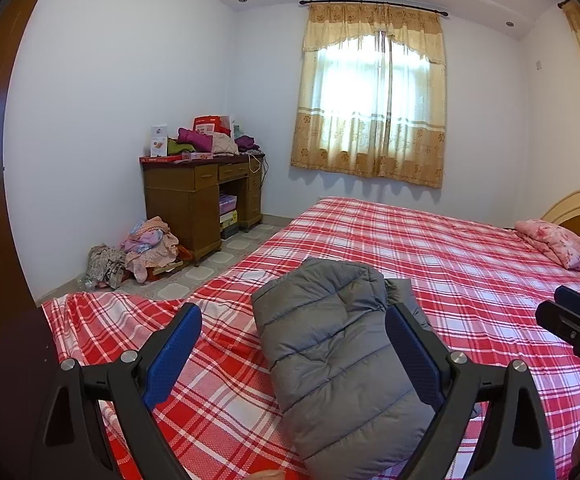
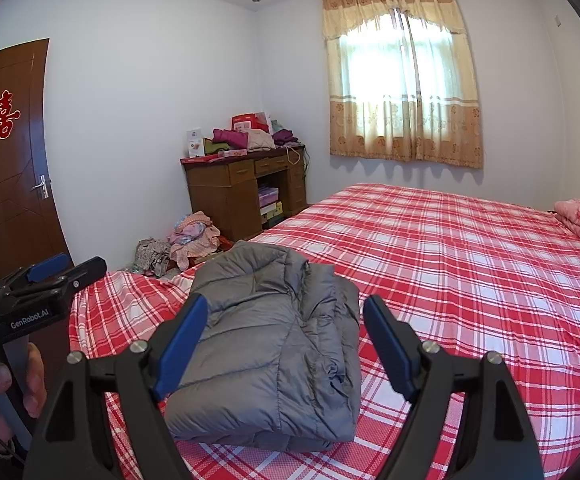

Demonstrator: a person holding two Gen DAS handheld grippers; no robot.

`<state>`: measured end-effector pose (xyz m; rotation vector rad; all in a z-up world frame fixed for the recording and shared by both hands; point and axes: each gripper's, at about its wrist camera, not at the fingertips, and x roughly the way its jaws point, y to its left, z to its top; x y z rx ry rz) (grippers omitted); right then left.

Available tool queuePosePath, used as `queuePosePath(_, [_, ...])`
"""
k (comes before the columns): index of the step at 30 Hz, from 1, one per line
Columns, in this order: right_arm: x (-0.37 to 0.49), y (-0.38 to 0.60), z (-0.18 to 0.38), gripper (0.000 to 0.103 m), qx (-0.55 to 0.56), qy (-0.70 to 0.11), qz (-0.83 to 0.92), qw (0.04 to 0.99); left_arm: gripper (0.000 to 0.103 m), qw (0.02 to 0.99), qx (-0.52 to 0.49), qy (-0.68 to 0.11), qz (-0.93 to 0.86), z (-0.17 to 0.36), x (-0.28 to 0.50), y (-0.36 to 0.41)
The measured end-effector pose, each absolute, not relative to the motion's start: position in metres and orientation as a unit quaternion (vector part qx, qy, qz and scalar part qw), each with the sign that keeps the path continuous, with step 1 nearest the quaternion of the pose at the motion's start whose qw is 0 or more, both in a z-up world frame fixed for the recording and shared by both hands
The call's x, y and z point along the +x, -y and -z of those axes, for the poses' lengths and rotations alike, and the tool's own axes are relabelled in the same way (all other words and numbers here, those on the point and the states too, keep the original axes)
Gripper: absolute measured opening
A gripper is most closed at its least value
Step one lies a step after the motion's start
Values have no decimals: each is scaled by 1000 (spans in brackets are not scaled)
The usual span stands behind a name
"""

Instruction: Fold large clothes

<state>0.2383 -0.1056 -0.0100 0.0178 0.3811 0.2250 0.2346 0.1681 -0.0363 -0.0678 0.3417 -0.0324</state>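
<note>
We see the folded gray puffy coat (image 2: 266, 344) lying near the bed's (image 2: 470, 280) front corner. Our left hand-held gripper (image 1: 294, 344) and right hand-held gripper (image 2: 284, 340) are both spread wide, pinching nothing.

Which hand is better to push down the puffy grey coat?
Right, probably. The grey coat lies centred between the right gripper's open jaws; for the left gripper, also open, it sits off toward one jaw.

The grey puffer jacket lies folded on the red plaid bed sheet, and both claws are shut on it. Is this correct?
One part is wrong. The grey puffer jacket does lie folded on the red plaid bed sheet, but neither claw grips it. Both wrist views show the right claw and the left claw open, pads clear of the fabric.
</note>
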Motion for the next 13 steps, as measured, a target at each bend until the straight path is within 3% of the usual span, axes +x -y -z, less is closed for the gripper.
queuePosePath(13, [241,104,19,83,10,-198,-116,973,94,987,-9,-160,13,40,233,-162])
